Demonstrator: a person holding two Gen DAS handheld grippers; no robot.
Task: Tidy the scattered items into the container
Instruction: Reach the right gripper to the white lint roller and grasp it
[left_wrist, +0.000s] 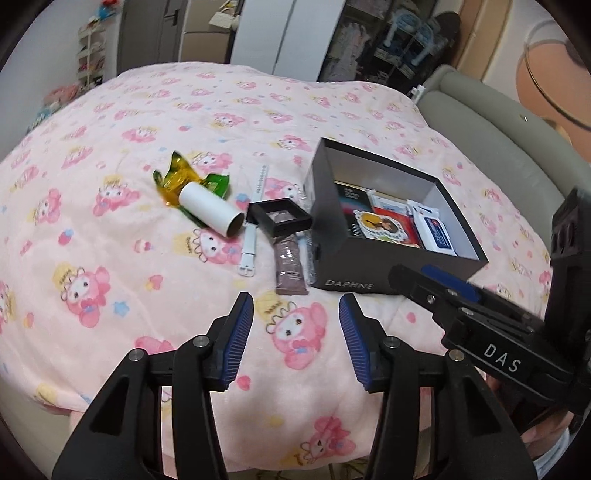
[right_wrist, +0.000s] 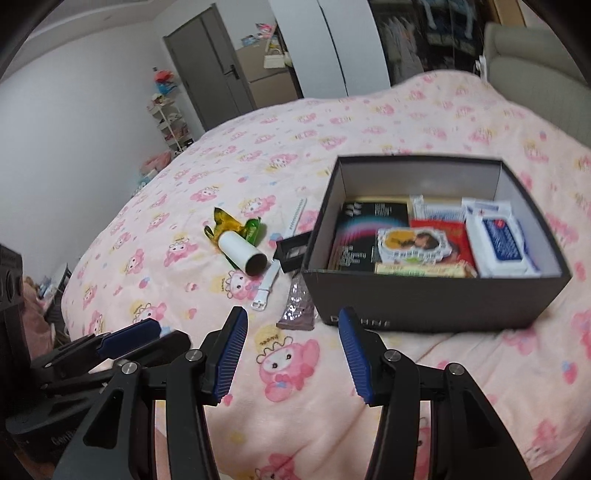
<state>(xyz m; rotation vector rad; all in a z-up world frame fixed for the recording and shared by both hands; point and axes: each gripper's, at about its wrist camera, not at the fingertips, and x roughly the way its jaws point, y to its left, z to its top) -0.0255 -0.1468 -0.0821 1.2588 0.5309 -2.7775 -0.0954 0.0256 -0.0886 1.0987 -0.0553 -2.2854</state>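
The soft pink blanket (left_wrist: 110, 229) on the bed is the main hazard: the items left on it lie close together and partly overlapping, so fingers closing on one could drag or nudge its neighbours, and thin flat pieces may sink into the fabric and slip out of a pinch. The white tube (left_wrist: 212, 208) rests on the green and yellow wrapper (left_wrist: 177, 177) and could roll away if bumped. The small black frame box (left_wrist: 279, 218) lies over the white watch strap (left_wrist: 249, 251), so lifting either one would likely disturb the other. The brown sachet (left_wrist: 290, 269) sits just beside the wall of the black container (left_wrist: 369, 258), leaving little room for a finger on that side.

Both tools hover over bare blanket, short of the clutter. The left gripper (left_wrist: 295, 332) has its fingers parted with nothing between them, the sachet nearest ahead. The right gripper (right_wrist: 291, 350) is likewise spread and empty, the container ahead and to its right, already partly filled
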